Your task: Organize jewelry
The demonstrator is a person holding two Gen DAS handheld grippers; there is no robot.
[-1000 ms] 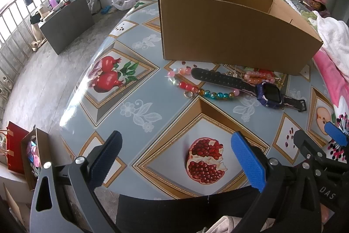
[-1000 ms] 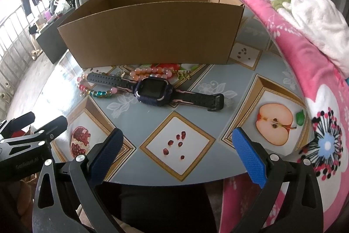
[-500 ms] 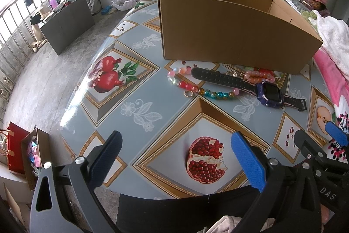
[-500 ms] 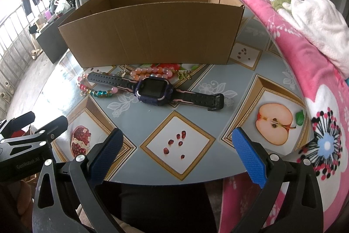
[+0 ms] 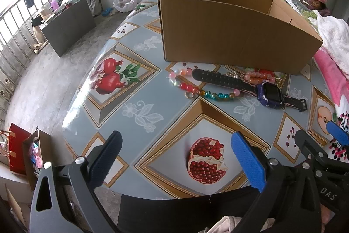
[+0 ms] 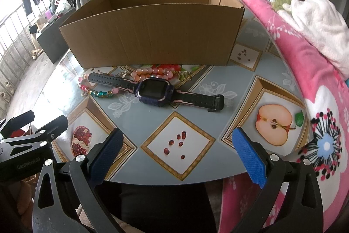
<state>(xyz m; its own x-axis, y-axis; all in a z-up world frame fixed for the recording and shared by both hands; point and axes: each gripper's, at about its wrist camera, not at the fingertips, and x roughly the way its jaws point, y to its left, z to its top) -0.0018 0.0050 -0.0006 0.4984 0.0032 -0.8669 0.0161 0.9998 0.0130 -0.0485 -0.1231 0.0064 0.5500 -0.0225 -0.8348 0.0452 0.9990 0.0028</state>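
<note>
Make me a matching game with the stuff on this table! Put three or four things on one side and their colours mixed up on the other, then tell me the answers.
Things:
1. cardboard box
2. smartwatch
3. blanket
4. peach bead bracelet

Colours:
A. pink with flowers
B. plain brown
C. pale orange-pink
D. dark blue face, black strap

Right pairs: 1-B, 2-D, 3-A, 4-C.
</note>
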